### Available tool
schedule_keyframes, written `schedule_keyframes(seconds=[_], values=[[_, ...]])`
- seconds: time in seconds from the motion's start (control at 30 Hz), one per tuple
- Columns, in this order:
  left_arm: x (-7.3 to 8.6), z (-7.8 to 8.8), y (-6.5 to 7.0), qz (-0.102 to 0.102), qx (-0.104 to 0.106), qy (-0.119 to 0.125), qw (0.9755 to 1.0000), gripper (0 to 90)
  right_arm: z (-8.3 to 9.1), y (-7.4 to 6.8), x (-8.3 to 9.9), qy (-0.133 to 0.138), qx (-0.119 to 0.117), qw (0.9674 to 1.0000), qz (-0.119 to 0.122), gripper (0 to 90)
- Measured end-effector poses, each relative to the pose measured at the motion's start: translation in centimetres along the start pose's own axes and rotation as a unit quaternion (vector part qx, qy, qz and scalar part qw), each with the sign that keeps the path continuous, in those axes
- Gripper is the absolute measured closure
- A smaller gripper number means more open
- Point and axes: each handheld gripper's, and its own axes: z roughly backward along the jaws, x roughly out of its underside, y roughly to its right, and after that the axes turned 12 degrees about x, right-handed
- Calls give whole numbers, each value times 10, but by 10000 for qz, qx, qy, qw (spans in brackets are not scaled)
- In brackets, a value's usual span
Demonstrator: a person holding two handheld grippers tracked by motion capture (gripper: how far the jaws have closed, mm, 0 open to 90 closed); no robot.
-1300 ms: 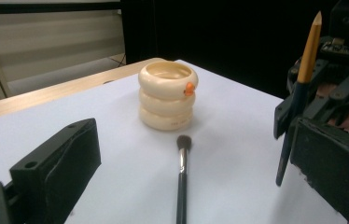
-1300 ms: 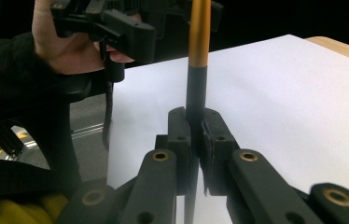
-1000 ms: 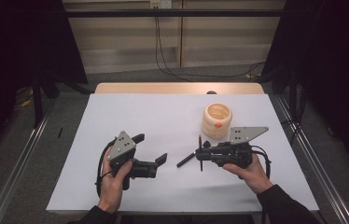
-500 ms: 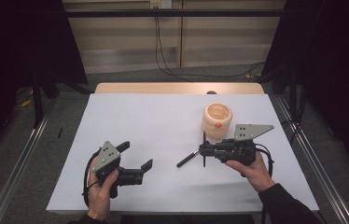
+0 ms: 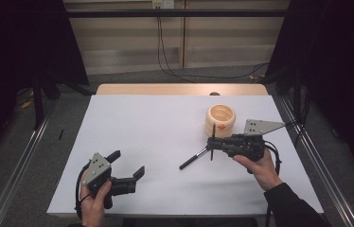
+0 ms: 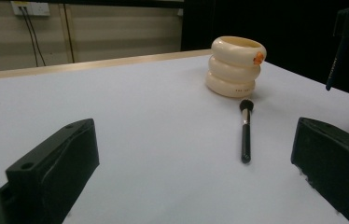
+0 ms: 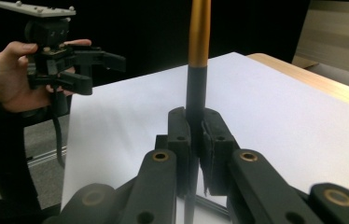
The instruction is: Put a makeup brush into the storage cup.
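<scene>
Clamping a slim brush (image 7: 196, 88) between my right jaws (image 5: 211, 144), I hold it upright, its black handle pinched by the pads and its golden ferrule rising above them in the right gripper view. From the high view, the same brush (image 5: 212, 135) stands as a thin dark stick just in front of the cream ringed holder (image 5: 221, 120), close beside it; whether the two touch I cannot tell. My right hand (image 5: 258, 165) sits near the right side of the white desk (image 5: 156, 127).

My left jaws (image 5: 128, 166) stand wide apart with nothing between them, held above the desk's near left corner and well apart from everything else. Through the left gripper view, a second brush (image 6: 245, 130) lies flat on the desk, bristles pointing toward the holder (image 6: 235, 65), near it but not touching. That lying brush (image 5: 194, 159) rests between my two hands, nearer the right one. An orange mark (image 6: 258, 58) shows on the holder's upper ring.
</scene>
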Motion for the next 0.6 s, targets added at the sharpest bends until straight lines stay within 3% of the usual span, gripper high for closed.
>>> schedule_keyframes(seconds=[0.1, 0.27, 0.37, 0.6], values=[[3, 1, 0, -284, -162, 27, 9995, 7, 1, 4, 0, 18, 70, 10000, -18, 839], [7, -2, 0, -313, -47, 12, 9995, 18, 3, 9, -3, 77, 205, 9997, -50, 839], [7, 1, -2, -207, -119, 81, 9997, 20, 3, 12, -4, 83, 240, 9997, -73, 839], [9, 2, -5, -303, -91, 105, 9994, 18, 3, 22, -6, 100, 431, 9990, -116, 838]])
